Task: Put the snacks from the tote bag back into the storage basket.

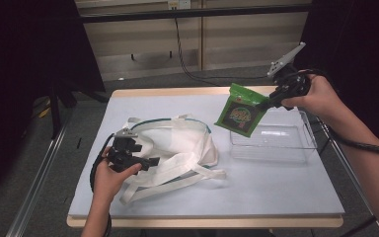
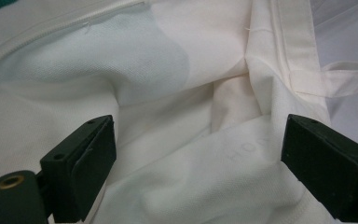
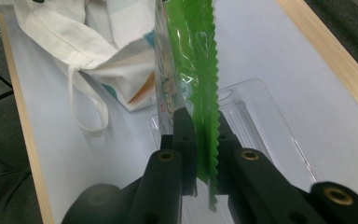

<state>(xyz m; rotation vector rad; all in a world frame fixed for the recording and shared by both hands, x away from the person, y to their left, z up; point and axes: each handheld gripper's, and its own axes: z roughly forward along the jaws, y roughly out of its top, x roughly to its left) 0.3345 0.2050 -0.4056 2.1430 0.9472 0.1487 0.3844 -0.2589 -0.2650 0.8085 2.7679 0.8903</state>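
**Packet gripped above the tray**

Nearest the camera, the white cloth bag (image 1: 177,148) is straddled by the left gripper (image 1: 150,162), its jaws wide apart. The green snack packet (image 1: 240,109) is pinched edgewise by the right gripper (image 1: 268,102) at far right, long axis slanting down-left, above the clear plastic tray (image 1: 276,150), in which nothing is seen.
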